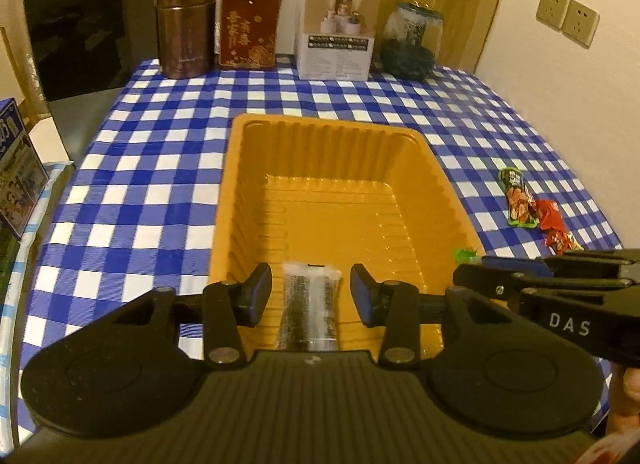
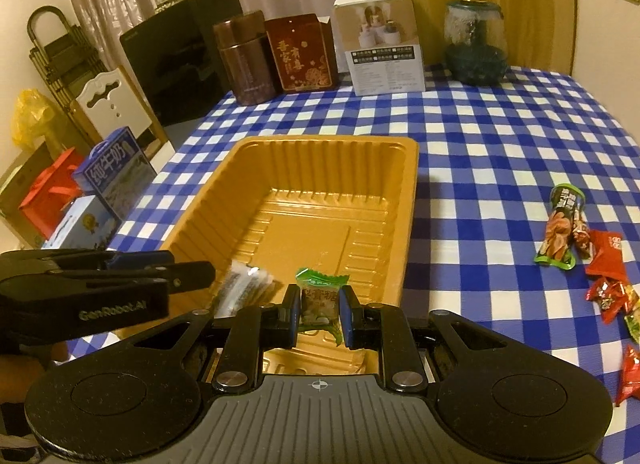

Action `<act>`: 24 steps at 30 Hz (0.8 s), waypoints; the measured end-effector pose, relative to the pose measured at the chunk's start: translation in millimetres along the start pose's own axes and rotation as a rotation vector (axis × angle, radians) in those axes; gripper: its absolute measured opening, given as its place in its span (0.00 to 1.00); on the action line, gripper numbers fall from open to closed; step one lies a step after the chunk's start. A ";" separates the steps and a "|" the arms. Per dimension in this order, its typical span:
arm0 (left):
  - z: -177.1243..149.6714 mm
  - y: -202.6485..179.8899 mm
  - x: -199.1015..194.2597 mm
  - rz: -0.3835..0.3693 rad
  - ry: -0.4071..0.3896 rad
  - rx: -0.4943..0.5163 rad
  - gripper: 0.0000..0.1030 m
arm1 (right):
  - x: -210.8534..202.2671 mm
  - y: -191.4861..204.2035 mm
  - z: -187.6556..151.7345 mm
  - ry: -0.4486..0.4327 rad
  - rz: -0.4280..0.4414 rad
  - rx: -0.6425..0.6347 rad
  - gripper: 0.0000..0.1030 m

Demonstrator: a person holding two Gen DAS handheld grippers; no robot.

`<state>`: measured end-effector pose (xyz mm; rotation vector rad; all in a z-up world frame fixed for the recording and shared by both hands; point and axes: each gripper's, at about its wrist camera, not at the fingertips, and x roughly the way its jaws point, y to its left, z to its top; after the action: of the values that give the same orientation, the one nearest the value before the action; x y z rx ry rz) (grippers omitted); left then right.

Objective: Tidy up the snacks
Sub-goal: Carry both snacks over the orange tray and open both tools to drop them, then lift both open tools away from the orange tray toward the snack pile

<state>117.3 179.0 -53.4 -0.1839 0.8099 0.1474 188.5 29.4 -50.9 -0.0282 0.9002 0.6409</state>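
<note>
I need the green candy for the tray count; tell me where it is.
In the right wrist view the green candy is pinched between the right gripper's fingers, over the near end of the yellow tray.

Warm, yellowish indoor light fills both my views, fairly dim, from somewhere overhead. The orange tray (image 1: 248,184) throws a soft shadow onto the checked cloth (image 1: 160,152) at its far right side. Glare glints off its ribbed floor. The fisheye bends the bench edges, corners go black, and everything looks slightly soft and grainy.
</note>
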 end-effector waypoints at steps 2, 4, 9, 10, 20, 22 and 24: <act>0.0 3.1 -4.4 0.004 -0.006 -0.013 0.38 | 0.5 1.4 0.3 -0.001 0.010 0.001 0.20; 0.1 4.9 -7.2 0.006 -0.008 -0.021 0.38 | 0.1 2.9 0.9 -0.010 0.028 0.001 0.21; -3.2 8.0 -13.4 0.013 -0.011 -0.042 0.42 | -2.8 5.1 1.9 -0.034 0.050 0.006 0.50; -3.6 8.6 -14.2 0.012 -0.011 -0.043 0.42 | -4.4 4.4 1.8 -0.039 0.045 0.013 0.55; -10.1 -2.7 -28.3 -0.010 -0.008 -0.046 0.44 | -32.8 -4.9 -2.1 -0.062 -0.025 0.044 0.55; -11.6 -8.9 -31.9 -0.019 -0.009 -0.046 0.47 | -40.0 -8.1 -4.4 -0.059 -0.046 0.053 0.55; -13.0 -15.6 -36.0 -0.026 -0.014 -0.043 0.50 | -47.8 -11.5 -6.9 -0.056 -0.067 0.059 0.55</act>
<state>86.8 158.7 -34.2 -0.2337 0.7910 0.1412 168.1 -6.2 -22.9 0.0125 0.8604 0.5494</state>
